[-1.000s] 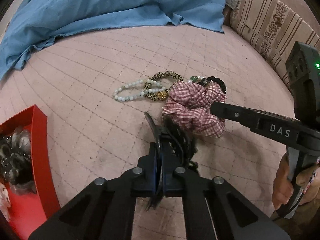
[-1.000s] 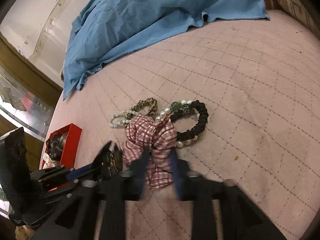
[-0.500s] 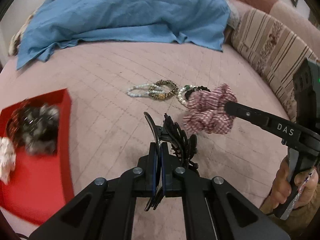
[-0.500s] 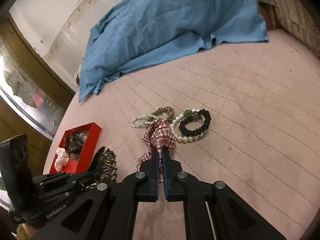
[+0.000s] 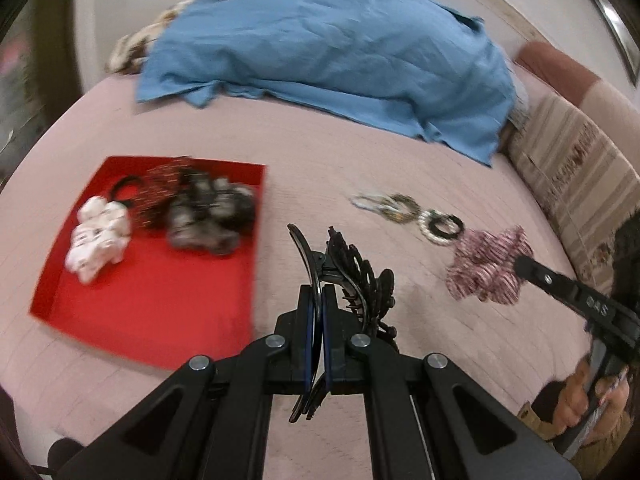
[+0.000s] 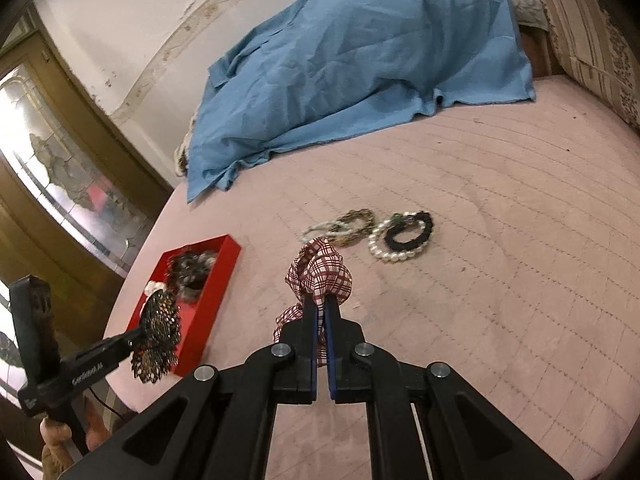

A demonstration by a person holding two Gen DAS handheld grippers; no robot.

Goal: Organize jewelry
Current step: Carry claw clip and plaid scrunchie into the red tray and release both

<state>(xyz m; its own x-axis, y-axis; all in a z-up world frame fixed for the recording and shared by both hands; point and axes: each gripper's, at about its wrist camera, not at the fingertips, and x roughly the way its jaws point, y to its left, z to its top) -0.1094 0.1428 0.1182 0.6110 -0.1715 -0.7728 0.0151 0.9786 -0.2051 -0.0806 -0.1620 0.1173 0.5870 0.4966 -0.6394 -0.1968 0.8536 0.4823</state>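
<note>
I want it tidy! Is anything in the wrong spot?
Yes. The bracelets lie loose on the pink bedspread, outside the red tray. The left gripper holds a black hair claw and the right gripper a plaid scrunchie, neither in the tray.

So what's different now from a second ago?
The right gripper closed on the checked scrunchie and lifted it off the pink bedcover. The left gripper, still clamped on the black hair claw, rose and swung toward the red tray. The bracelets, the blue cloth and the things in the tray stayed put.
</note>
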